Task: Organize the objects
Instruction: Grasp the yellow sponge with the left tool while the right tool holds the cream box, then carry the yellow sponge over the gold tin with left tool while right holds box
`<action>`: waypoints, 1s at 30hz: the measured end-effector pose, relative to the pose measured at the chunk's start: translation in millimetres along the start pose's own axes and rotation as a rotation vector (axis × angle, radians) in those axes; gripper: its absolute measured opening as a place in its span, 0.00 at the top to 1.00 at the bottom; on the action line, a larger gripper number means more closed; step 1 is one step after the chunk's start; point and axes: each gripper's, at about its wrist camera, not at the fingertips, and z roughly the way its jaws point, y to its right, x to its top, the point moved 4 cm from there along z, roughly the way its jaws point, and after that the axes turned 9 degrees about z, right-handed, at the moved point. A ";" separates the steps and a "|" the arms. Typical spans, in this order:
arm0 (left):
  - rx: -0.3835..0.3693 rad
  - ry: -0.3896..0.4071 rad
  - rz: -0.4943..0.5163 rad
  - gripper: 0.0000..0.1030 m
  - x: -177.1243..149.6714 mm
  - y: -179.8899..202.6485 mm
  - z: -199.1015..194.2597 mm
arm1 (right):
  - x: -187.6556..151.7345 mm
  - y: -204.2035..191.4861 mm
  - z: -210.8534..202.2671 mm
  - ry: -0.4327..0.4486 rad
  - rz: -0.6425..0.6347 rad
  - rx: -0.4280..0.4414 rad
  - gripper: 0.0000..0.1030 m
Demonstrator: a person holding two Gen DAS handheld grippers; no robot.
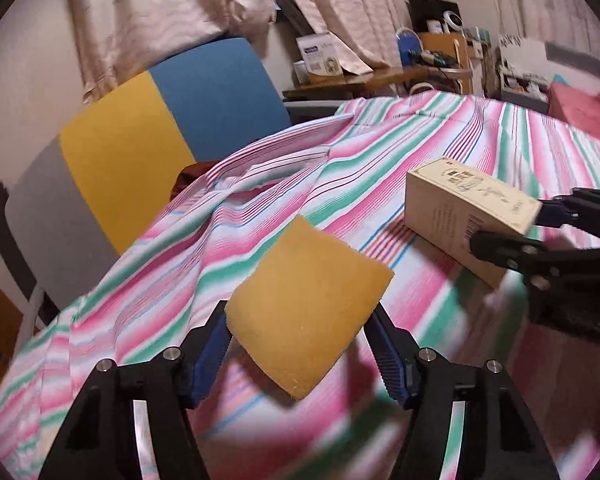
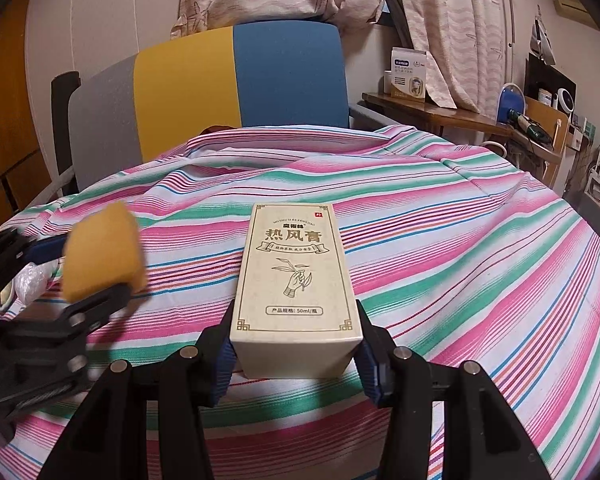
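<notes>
The yellow sponge (image 1: 306,308) is clamped in the left gripper (image 1: 300,344). The cream carton (image 2: 296,284), long axis toward twelve o'clock, is pinched by the right gripper (image 2: 296,356), with the sponge at its nine o'clock.

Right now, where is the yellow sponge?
The yellow rectangular sponge sits between the left gripper's blue fingers, above the striped cloth, left of the cream cardboard box.

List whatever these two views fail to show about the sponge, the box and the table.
- Yellow sponge, left wrist view: its underside and whether it touches the striped cloth; the sponge itself hides this.
- Same sponge, right wrist view: motion blur hides its contact with the left gripper fingers.
- Cream box, both views: contents unseen, box closed.
- Table: fully covered by cloth.
- Right gripper: cut off by the left view's edge.
</notes>
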 end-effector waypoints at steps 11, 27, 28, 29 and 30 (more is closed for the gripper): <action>0.067 -0.009 -0.215 0.35 -65.6 -15.2 -67.8 | 0.4 -10.1 -12.0 0.070 -0.065 -0.038 0.50; 0.193 0.089 -0.235 0.35 -103.8 -8.3 -133.0 | -15.5 -62.0 -62.3 0.074 -0.034 0.121 0.51; 0.192 0.094 -0.242 0.35 -105.0 -9.5 -135.1 | -20.4 -71.4 -66.1 0.072 -0.044 0.138 0.51; 0.192 0.100 -0.253 0.35 -107.0 -10.5 -138.5 | -26.4 -80.7 -70.4 0.067 -0.050 0.154 0.50; 0.191 0.104 -0.275 0.35 -110.6 -12.3 -143.4 | -33.1 -89.4 -73.7 0.058 -0.047 0.171 0.51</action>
